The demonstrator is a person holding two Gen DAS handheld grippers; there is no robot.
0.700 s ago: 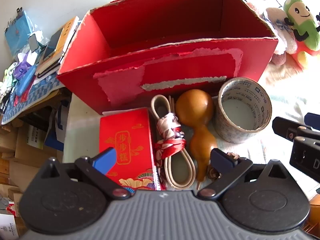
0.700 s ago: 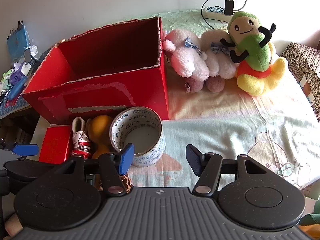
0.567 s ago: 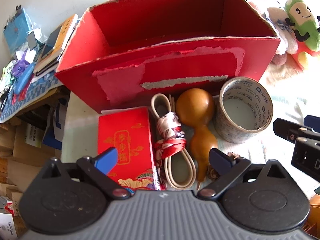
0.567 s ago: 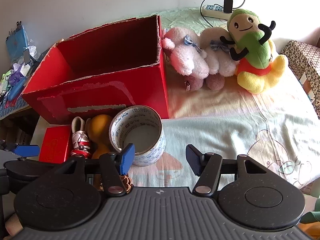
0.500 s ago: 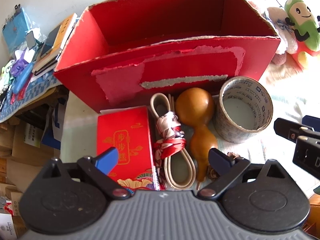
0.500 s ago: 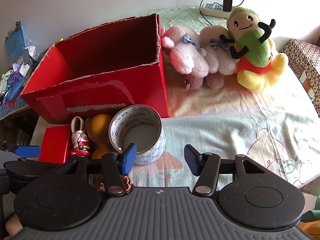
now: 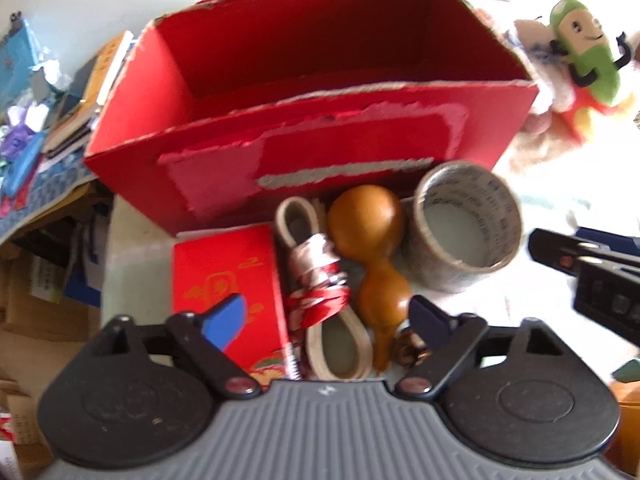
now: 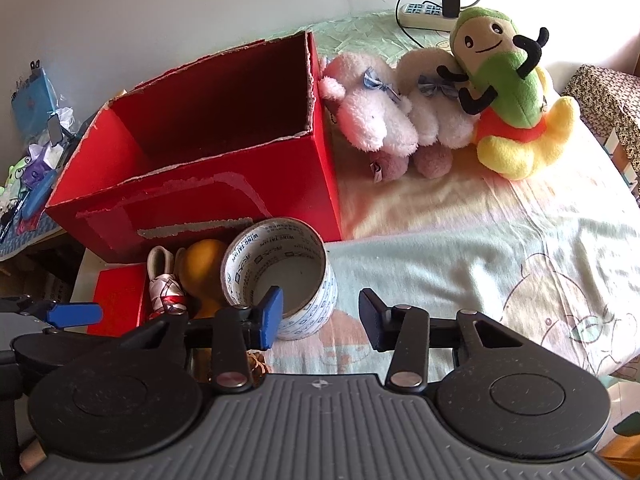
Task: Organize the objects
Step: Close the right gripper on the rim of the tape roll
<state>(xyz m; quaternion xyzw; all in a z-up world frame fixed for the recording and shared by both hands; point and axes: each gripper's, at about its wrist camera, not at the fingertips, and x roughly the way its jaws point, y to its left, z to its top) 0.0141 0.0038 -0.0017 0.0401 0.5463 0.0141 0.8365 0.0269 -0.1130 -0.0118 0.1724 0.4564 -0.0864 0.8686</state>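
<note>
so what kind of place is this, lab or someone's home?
Most likely a home bedroom: a cartoon-print bedsheet, plush toys such as the green and yellow one, and a white power strip against the wall.

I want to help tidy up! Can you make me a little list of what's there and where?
box: red box, open top, looks empty
in front of box: red packet, strap bundle, gourd, tape roll
right of box: pink plush, white plush, green plush
left tool: open, holds nothing
right tool: open, holds nothing
</note>
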